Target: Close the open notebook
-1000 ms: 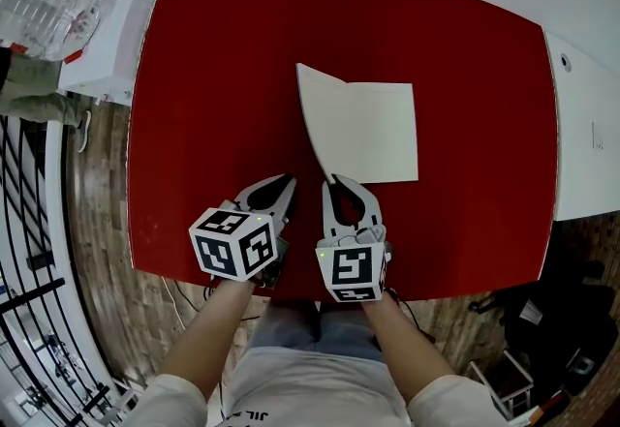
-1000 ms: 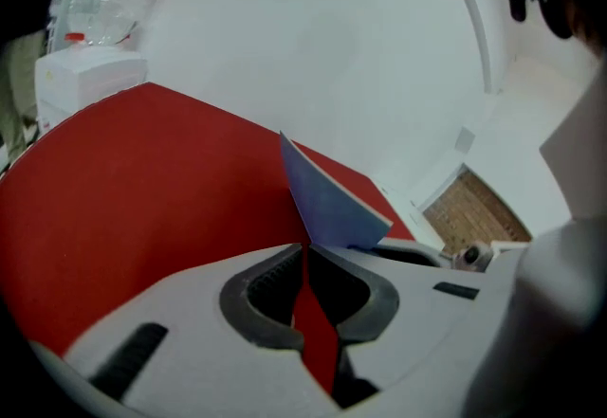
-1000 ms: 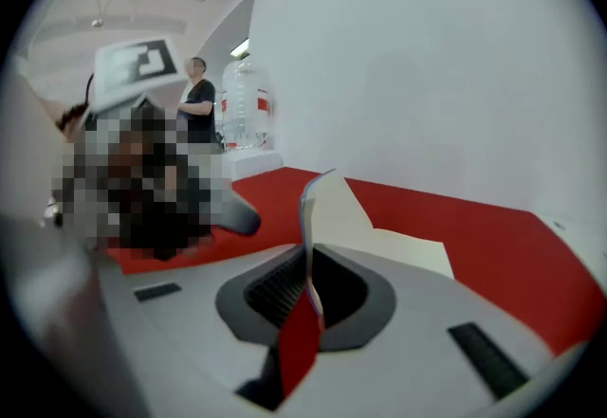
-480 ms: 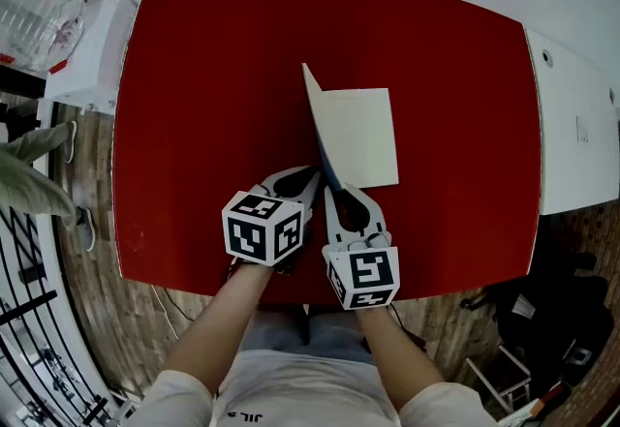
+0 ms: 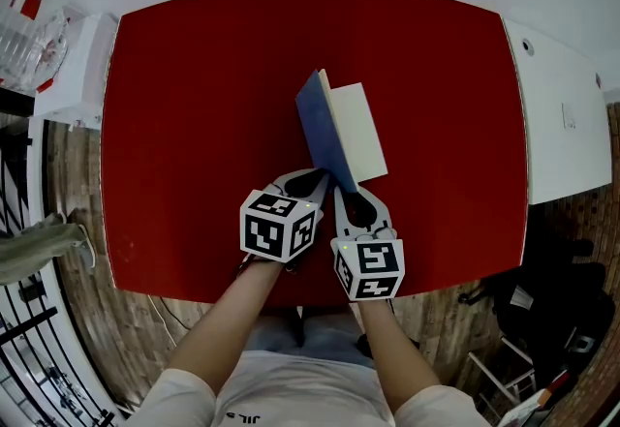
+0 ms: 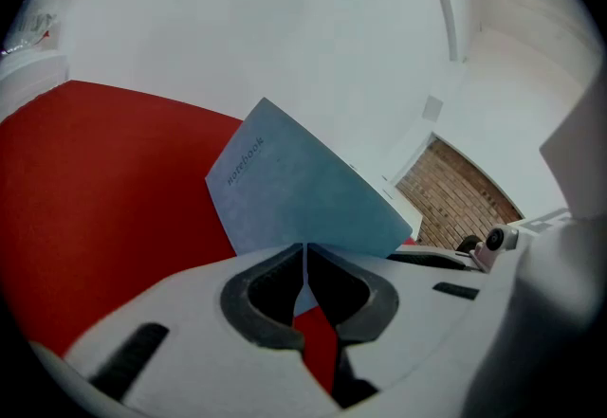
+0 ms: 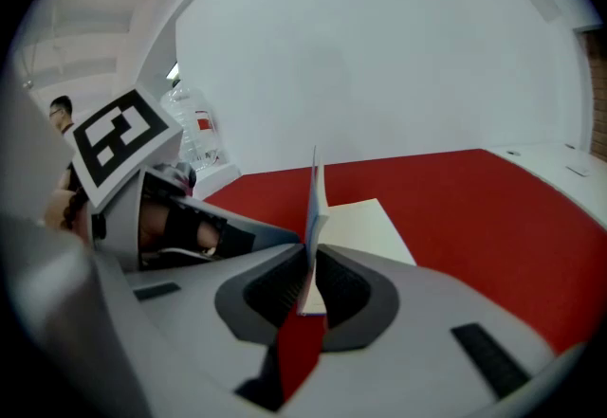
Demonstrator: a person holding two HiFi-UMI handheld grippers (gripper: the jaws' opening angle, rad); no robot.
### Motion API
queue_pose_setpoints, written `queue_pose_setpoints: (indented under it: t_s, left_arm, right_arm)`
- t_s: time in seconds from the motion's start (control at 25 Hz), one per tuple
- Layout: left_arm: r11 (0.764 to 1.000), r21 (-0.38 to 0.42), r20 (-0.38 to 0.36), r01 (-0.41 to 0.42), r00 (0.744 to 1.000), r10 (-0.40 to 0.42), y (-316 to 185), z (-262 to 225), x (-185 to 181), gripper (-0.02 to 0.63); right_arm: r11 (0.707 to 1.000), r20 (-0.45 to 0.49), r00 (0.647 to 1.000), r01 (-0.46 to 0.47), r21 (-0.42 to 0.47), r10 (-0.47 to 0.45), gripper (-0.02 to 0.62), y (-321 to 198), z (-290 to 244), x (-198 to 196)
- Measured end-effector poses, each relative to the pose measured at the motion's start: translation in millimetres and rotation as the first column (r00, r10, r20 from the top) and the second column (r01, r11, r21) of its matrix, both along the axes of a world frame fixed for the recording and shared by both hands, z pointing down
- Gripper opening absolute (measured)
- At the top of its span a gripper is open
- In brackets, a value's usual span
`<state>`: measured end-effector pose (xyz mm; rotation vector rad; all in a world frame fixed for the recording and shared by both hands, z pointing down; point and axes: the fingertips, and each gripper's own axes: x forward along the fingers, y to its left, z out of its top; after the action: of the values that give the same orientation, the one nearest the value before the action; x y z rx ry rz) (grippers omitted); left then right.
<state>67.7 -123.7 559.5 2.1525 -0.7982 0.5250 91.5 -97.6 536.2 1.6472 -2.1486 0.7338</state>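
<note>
While half-shut, notebook (image 5: 355,130) edge pinched in R gripper (image 5: 342,191)

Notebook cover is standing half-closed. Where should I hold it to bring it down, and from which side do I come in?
Grip the blue cover at its near short edge, coming from the person's side with the jaws straddling the sheet edge-on. It stands nearly upright beside the cream pages, so both faces are exposed there. The right gripper is shut on that edge.
</note>
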Motion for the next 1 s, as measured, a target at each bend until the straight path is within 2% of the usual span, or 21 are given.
queue_pose_setpoints:
  t_s: [0.24, 0.48, 0.76, 0.84, 1.0]
  left_arm:
    - [1.000, -0.017, 0.052, -0.024, 0.998, 0.024, 2, 24, 14, 0.021]
    - [0.998, -0.027, 0.086, -0.052, 0.995, 0.054, 5, 39, 25, 0.021]
    - [0.996, -0.056, 0.130, -0.073, 0.988, 0.080, 10, 57, 28, 0.021]
    - [0.995, -0.052, 0.141, -0.082, 0.986, 0.089, 10, 59, 31, 0.021]
    - [0.995, -0.054, 0.153, -0.088, 0.984, 0.095, 10, 62, 34, 0.021]
  right_arm:
    - [0.998, 0.030, 0.999, -0.030, -0.062, 0.032, 0.029, -4, 15, 28]
    - [0.991, 0.005, 0.999, -0.036, -0.130, 0.037, 0.057, -4, 26, 42]
    - [0.978, 0.018, 0.995, -0.089, -0.188, 0.094, 0.066, 3, 40, 73]
    - [0.973, 0.002, 0.995, -0.094, -0.209, 0.096, 0.071, 5, 46, 80]
    - [0.969, -0.094, 0.992, -0.103, -0.226, 0.084, 0.071, 11, 54, 94]
